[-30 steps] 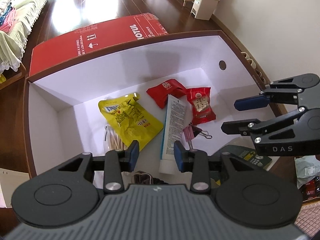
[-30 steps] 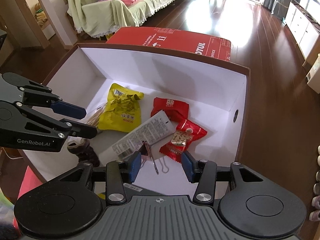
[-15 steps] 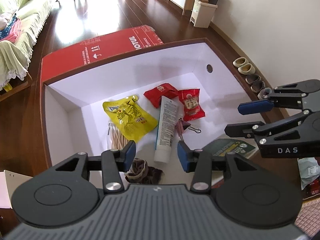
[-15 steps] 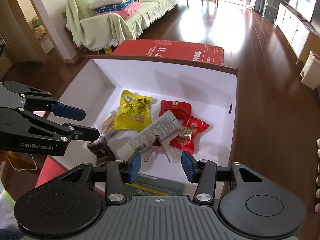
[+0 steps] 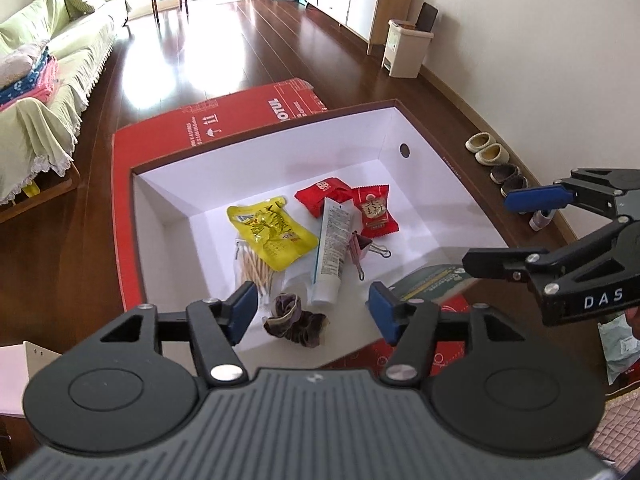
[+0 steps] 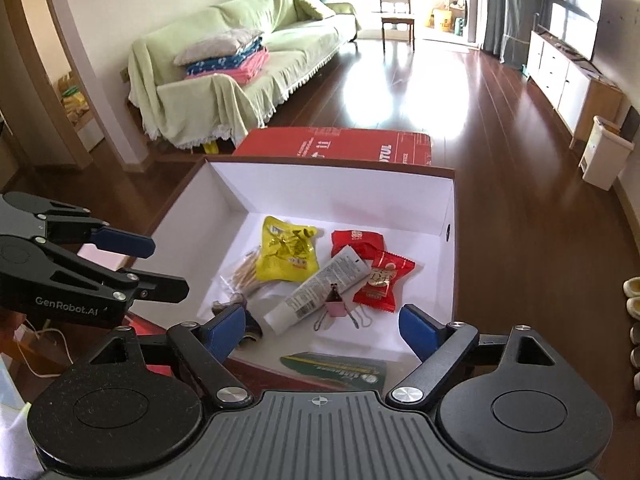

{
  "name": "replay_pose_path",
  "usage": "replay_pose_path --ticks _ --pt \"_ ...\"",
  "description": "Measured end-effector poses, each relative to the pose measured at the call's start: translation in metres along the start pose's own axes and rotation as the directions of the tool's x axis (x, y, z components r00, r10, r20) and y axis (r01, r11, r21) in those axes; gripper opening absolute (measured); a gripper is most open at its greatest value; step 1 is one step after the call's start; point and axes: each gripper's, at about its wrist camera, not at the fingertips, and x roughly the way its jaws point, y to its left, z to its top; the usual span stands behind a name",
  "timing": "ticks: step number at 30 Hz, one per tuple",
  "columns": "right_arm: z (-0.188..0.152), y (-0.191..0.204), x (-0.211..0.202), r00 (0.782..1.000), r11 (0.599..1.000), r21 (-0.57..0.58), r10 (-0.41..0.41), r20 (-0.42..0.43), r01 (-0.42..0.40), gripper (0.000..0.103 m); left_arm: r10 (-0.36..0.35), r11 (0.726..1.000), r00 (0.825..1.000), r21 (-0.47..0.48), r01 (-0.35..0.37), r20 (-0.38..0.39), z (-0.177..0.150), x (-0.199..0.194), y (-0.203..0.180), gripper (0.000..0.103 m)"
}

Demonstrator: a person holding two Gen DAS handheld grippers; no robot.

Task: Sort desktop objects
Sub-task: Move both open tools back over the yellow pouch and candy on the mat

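Observation:
A white-lined box (image 5: 416, 168) (image 6: 332, 184) holds a yellow snack bag (image 5: 270, 234) (image 6: 286, 256), two red packets (image 5: 374, 210) (image 6: 384, 282), a white tube (image 5: 332, 250) (image 6: 320, 292), a pink binder clip (image 5: 360, 246) (image 6: 335, 306), cotton swabs (image 5: 254, 270) (image 6: 244, 272) and a brown cloth bundle (image 5: 298, 322) (image 6: 244, 326). A green booklet (image 5: 434, 280) (image 6: 340, 368) lies on the box's near rim. My left gripper (image 5: 314, 308) (image 6: 164, 264) is open and empty above the near edge. My right gripper (image 6: 320, 330) (image 5: 500, 232) is also open and empty.
The box rests on a red flap (image 5: 240, 120) (image 6: 340, 146). Behind lie wooden floor, a green-covered sofa (image 6: 248, 56) (image 5: 44, 92), a white bin (image 5: 406, 48) (image 6: 604, 156) and shoes (image 5: 492, 156) by the wall. A packet (image 5: 622, 346) lies at the right.
Both grippers have pulled up and back from the box, so the box looks smaller. Their jaws have spread wider. The objects inside have not moved.

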Motion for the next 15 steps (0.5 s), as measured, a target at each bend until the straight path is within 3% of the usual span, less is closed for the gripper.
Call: replay_pose_path --ticks 4,15 --pt "-0.006 0.008 -0.011 1.000 1.000 0.023 -0.001 0.020 0.000 0.087 0.003 1.000 1.000 0.014 -0.004 0.020 -0.010 -0.017 0.002 0.065" --pt "-0.033 0.021 -0.040 0.998 0.998 0.061 0.033 0.055 -0.036 0.087 0.014 0.995 1.000 0.098 -0.016 0.015 -0.056 -0.045 0.021 0.068"
